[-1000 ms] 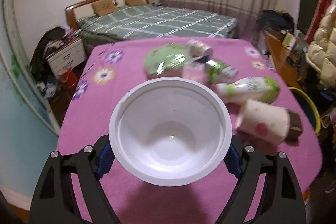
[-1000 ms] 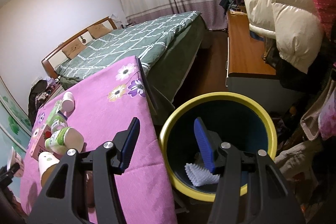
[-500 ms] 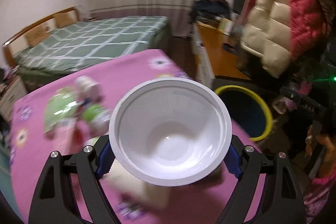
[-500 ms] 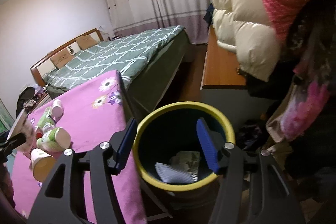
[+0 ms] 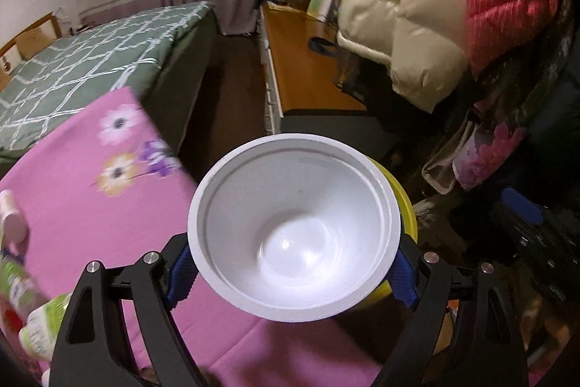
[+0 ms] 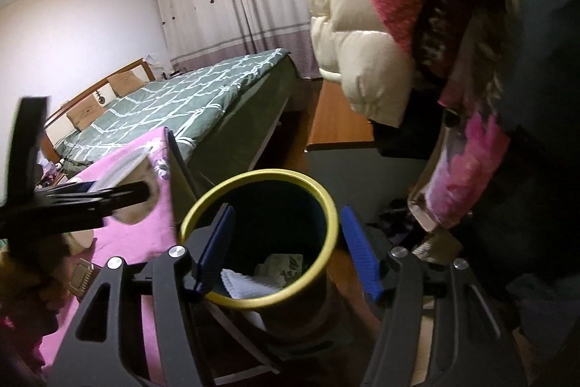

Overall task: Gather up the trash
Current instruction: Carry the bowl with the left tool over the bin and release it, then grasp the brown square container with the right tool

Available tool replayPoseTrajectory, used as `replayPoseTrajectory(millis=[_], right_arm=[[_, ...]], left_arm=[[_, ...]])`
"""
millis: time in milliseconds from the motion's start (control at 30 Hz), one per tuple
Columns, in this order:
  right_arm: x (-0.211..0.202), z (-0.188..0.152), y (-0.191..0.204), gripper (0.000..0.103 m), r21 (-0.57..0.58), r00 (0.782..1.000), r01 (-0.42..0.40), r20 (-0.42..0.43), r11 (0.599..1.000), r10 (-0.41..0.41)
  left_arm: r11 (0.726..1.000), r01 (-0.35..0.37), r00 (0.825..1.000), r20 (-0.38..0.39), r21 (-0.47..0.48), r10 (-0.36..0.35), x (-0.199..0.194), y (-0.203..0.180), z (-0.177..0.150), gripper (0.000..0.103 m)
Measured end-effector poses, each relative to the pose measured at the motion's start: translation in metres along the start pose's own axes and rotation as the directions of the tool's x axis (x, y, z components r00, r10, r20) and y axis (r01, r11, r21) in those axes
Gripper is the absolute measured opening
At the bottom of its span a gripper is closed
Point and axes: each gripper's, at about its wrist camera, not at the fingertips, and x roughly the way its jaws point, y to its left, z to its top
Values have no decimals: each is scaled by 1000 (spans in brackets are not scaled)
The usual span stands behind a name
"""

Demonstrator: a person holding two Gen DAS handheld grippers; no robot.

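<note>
A: Where does the white bowl [image 5: 294,242] sit?

B: The left gripper [image 5: 293,272] clamps it by the rim, a blue pad pressing each side, mouth facing the camera. It hangs past the counter's [image 5: 108,205] right edge, its far side overlapping the yellow-rimmed bin [image 5: 406,205].

A: And the bin from the fingers?

B: Ahead and below, on the floor just off that edge. The left hand is the one carrying; the right gripper [image 6: 286,249] hovers over the bin's mouth [image 6: 253,175], empty, its jaws apart and having just been opening wider. Paper already lies inside.

A: What differs from a second ago?

B: Then the bowl faced the middle of the counter with bottles behind it; now it has swung right, to the bin. The remaining bottles [image 5: 21,285] sit at the counter's left side.
</note>
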Motion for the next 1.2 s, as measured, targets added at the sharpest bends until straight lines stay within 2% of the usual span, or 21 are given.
replayPoseTrajectory(millis=[100,233,333,467,533,567,633,700,733,767,833,933,1000,1033,1100,1200], right_arm=[[-1,-2,-4,61,7,1000,0,-1,1000,0],[1,-4,-2,61,1,1000,-10,-8,1000,10],[5,-5,6,61,-11,1000,-26,-18,1000,26],[17,-8,30,62,-44,997,-70,-46,997,68],[24,-9,45,62,-64,993,-103,-63,993,99],[29,-10,59,62,-82,989,-129,-78,988,122],[36,-11,77,62,-106,983,-165,-98,981,154],[41,-14,105,62,-141,975,-204,-123,969,187],[42,-16,117,62,-158,972,-215,-131,964,196],[44,-17,134,62,-182,967,-236,-143,955,211],[45,-20,157,62,-206,960,-262,-157,943,233],[45,-25,182,62,-233,951,-291,-175,928,254],[45,-28,205,62,-253,941,-322,-196,912,278],[44,-29,210,62,-259,937,-332,-202,907,286],[41,-35,228,62,-291,926,-363,-219,885,308],[40,-43,245,64,-328,909,-400,-262,856,324]], left_arm=[[1000,5,1000,-17,-5,-5,16,-5,0,96],[998,25,1000,-7,-51,-25,6,4,-6,96],[997,21,999,47,-71,-17,-32,23,-13,97],[991,-61,981,174,-118,81,-106,65,-33,98],[979,-128,962,219,-158,161,-139,92,-48,98],[966,-177,945,241,-189,220,-158,109,-58,98],[930,-262,907,262,-256,328,-188,141,-80,98],[868,-357,854,256,-344,453,-217,182,-109,98],[845,-383,834,252,-374,490,-226,196,-120,98],[810,-417,808,239,-413,538,-235,214,-135,98],[736,-469,770,183,-488,611,-248,252,-163,98],[621,-520,719,93,-587,689,-257,308,-207,98],[575,-539,695,61,-616,717,-258,330,-227,98],[526,-565,668,21,-635,744,-255,346,-239,98],[487,-576,658,-18,-657,753,-251,366,-256,98],[451,-565,663,-55,-691,747,-246,384,-272,98]])
